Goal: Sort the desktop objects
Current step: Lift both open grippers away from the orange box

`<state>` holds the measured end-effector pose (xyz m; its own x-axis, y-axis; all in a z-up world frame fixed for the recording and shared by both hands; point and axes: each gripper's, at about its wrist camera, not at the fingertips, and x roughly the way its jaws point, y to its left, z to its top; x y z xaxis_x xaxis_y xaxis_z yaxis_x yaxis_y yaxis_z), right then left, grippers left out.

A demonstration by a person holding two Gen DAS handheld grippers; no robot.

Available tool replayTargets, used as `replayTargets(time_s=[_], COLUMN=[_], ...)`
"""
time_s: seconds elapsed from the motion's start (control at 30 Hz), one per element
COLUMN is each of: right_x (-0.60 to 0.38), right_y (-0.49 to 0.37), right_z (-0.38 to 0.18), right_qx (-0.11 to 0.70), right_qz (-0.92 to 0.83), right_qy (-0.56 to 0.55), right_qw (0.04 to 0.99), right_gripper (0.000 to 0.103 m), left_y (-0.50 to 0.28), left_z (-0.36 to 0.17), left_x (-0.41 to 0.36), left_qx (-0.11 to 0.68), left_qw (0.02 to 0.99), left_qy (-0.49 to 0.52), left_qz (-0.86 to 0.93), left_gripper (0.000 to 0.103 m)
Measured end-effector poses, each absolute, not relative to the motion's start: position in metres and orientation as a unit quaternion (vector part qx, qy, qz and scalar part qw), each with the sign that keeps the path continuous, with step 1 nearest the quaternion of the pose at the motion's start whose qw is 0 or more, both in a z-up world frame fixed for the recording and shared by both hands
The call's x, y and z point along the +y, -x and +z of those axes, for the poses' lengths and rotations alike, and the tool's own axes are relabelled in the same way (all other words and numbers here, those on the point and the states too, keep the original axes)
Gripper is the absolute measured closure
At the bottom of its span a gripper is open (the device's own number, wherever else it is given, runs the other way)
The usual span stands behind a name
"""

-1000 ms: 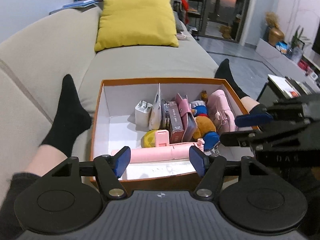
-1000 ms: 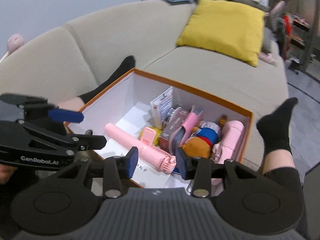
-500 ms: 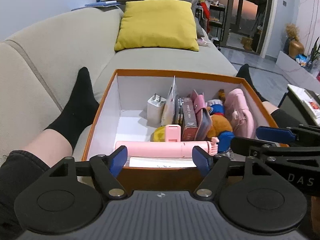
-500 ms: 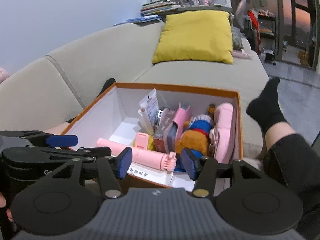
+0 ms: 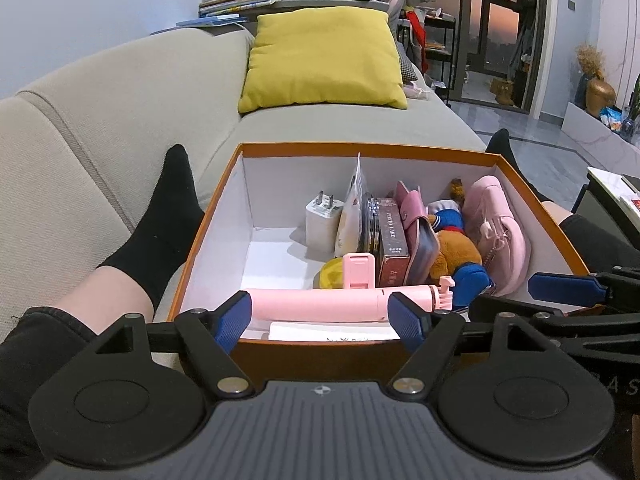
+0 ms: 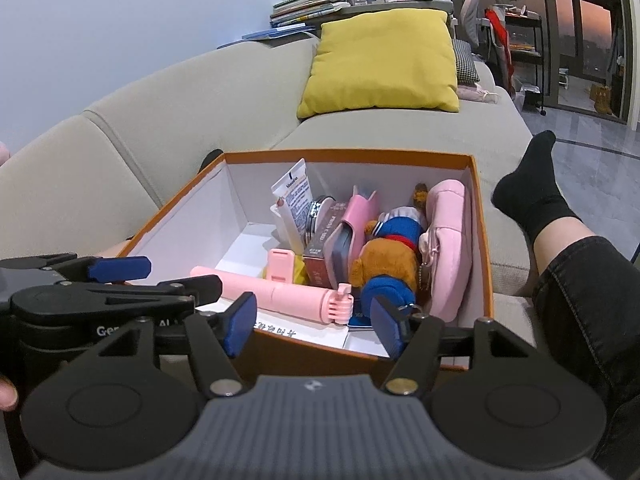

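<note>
An orange box (image 5: 208,216) with a white inside sits on the sofa between the person's legs. In it lie a pink selfie stick (image 5: 316,305), a white charger (image 5: 322,226), a brown plush toy (image 5: 452,252), a pink pouch (image 5: 496,232), a small card box (image 5: 393,240) and a tube (image 6: 294,200). My left gripper (image 5: 320,320) is open and empty, above the box's near edge. My right gripper (image 6: 312,322) is open and empty, at the near edge too. The box (image 6: 168,216), stick (image 6: 280,290) and plush (image 6: 384,260) also show in the right wrist view.
A yellow cushion (image 5: 324,60) leans at the far end of the beige sofa (image 5: 100,128). The person's black-socked feet (image 5: 160,224) flank the box. Books (image 5: 236,2) are stacked behind the sofa back. A dark low table (image 5: 612,200) stands at the right.
Both grippers have pulled back and tilted up, so the box sits lower and more centred in view. Both stay open and empty. The objects in the box have not moved.
</note>
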<state>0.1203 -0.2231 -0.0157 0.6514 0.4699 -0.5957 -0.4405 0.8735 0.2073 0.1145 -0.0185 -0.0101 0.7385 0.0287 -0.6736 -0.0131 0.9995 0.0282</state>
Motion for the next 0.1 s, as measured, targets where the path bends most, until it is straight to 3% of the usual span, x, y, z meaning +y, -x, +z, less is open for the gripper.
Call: replayTargets(time_s=[0.1], right_x=[-0.2242], right_y=[-0.1206], right_z=[-0.0159], right_qx=[0.335], right_qz=[0.252], right_qy=[-0.024], right_qw=[0.908], right_gripper=[0.038], left_y=[-0.1145], left_z=[-0.0102], left_x=[-0.0184], left_qx=[0.361], left_qw=[0.932], left_qy=[-0.011], left_qz=[0.012], left_gripper=[0.015])
